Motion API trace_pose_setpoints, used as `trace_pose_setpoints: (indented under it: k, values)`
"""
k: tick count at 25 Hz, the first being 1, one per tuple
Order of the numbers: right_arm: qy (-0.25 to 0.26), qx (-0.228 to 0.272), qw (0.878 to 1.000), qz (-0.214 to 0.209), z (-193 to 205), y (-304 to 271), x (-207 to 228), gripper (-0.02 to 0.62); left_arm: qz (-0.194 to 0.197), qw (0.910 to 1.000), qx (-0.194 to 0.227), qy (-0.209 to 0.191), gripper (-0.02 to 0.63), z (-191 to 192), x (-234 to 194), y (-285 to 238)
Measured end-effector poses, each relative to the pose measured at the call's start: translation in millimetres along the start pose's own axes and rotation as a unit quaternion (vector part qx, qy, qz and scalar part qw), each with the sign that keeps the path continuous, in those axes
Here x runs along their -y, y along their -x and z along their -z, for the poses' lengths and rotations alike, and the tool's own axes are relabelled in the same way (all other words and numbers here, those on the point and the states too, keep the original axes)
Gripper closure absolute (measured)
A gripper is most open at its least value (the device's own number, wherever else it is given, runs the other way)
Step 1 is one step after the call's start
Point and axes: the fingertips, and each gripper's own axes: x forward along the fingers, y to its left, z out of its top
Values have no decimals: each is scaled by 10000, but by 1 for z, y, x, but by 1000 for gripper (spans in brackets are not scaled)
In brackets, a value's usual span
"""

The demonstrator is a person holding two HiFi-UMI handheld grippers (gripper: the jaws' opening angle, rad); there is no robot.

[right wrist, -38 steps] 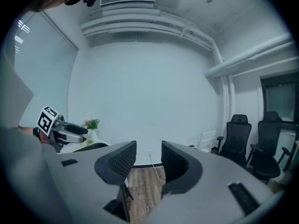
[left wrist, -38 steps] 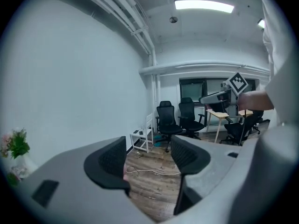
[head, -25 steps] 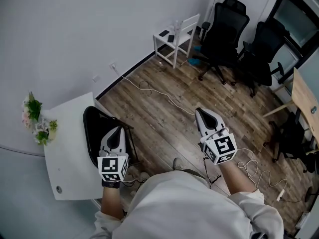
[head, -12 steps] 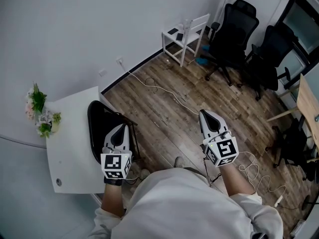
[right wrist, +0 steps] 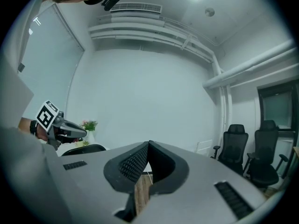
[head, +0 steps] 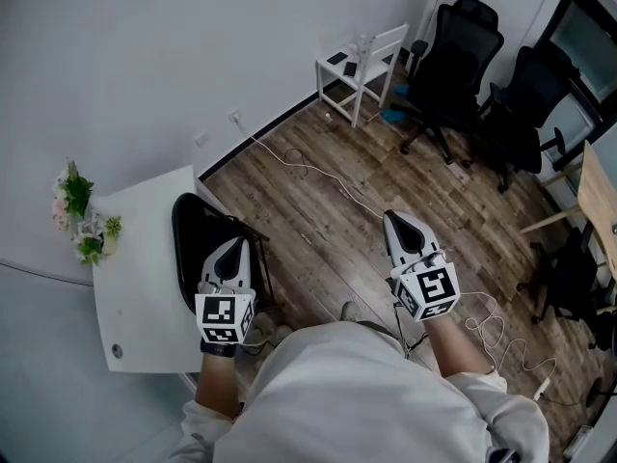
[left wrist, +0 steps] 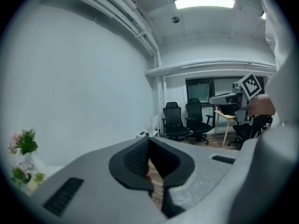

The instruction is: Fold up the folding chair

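The black folding chair [head: 196, 246] stands beside a white table at the left of the head view; whether it is unfolded I cannot tell. My left gripper [head: 229, 248] hovers over its right edge, shut with nothing between the jaws, and it does not clearly touch the chair. My right gripper [head: 399, 222] hangs over the wooden floor to the right, also shut and empty. In the left gripper view the jaws [left wrist: 149, 142] meet at their tips. The right gripper view shows its jaws [right wrist: 148, 146] closed, with the chair's dark rim [right wrist: 88, 148] and the left gripper [right wrist: 70, 130] at the left.
A white table [head: 135, 297] with a small flower vase [head: 85, 228] stands left of the chair. A white cable [head: 308, 175] trails over the floor. Farther off are a white chair [head: 359, 61], black office chairs [head: 465, 46] and a wooden desk [head: 603, 186].
The head view has shifted slightly, so the room sits a little further right in the frame. Both grippers keep their places relative to the chair and floor.
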Motion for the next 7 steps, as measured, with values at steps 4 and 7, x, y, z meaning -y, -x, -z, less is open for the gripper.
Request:
trace_pose_setpoints:
  k: [4, 7]
  values:
    - [19, -15, 10000, -26, 1, -1, -3, 581, 3, 10000, -29, -16, 598, 2, -1, 1]
    - [45, -26, 10000, -45, 4, 0, -5, 581, 6, 10000, -50, -27, 598, 5, -1, 3]
